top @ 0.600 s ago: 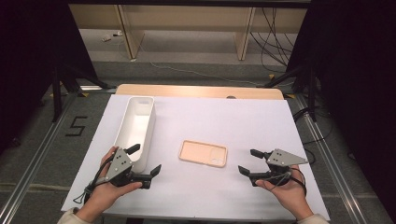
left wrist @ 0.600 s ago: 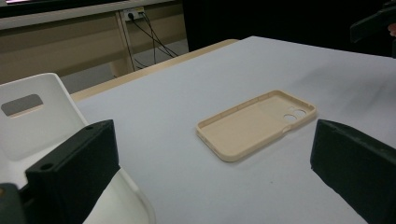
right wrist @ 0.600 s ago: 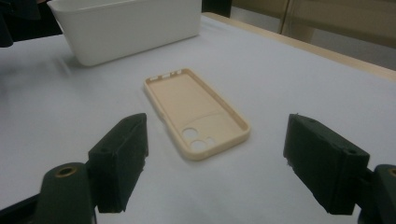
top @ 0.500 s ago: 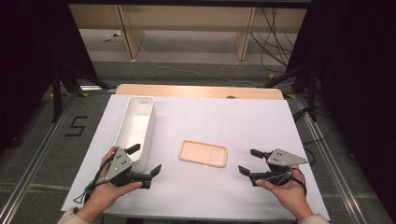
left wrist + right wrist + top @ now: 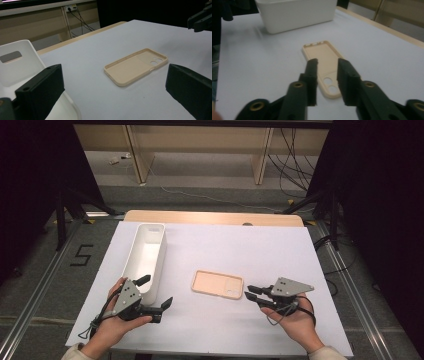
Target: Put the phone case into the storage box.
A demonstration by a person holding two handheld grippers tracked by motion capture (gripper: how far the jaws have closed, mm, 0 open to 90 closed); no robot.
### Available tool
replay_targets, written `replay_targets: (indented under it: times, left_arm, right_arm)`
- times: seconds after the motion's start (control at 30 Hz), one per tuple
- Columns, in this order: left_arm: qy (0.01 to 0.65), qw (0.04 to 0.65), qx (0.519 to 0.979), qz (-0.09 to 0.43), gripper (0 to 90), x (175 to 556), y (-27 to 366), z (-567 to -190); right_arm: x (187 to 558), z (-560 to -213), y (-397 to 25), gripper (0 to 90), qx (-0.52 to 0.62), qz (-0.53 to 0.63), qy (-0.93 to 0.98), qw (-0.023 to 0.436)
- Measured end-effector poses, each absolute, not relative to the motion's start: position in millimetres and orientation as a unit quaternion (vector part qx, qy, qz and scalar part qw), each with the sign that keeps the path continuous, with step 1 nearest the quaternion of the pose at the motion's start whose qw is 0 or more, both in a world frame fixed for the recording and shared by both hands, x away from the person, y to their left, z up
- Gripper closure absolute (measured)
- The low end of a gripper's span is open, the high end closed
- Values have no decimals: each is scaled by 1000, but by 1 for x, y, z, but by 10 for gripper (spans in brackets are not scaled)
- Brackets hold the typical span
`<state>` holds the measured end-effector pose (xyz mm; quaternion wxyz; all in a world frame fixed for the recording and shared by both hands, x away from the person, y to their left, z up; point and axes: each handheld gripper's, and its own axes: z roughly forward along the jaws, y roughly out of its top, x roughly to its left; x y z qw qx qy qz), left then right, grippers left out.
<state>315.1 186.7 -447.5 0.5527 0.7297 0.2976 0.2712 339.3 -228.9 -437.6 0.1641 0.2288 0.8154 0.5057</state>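
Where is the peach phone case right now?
In the high view the phone case lies flat, open side up, near the middle of the white table, between the white bin and the right gripper.

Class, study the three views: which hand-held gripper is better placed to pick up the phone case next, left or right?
Right, probably. The right hand-held gripper sits just beside the phone case, jaws aimed at its end. The left hand-held gripper is open by the white bin, farther away.

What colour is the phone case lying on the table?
The soft rectangular phone case is pale peach-beige, plain, no pattern; clearest in the left gripper view.
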Motion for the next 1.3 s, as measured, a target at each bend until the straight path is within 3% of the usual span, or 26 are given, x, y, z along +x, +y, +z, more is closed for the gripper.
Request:
replay_targets:
  times: [0.1, 0.97, 1.3]
  left_arm:
    - [295, 555, 728, 272, 15, 316, 186, -448]
    - [296, 556, 729, 268, 17, 315, 187, -448]
    - [294, 557, 729, 268, 19, 315, 187, -448]
  right_arm:
    - [346, -435, -211, 900, 217, 486, 832, 157]
    - [416, -461, -76, 900, 224, 389, 888, 103]
    - [423, -471, -64, 900, 246, 356, 897, 95]
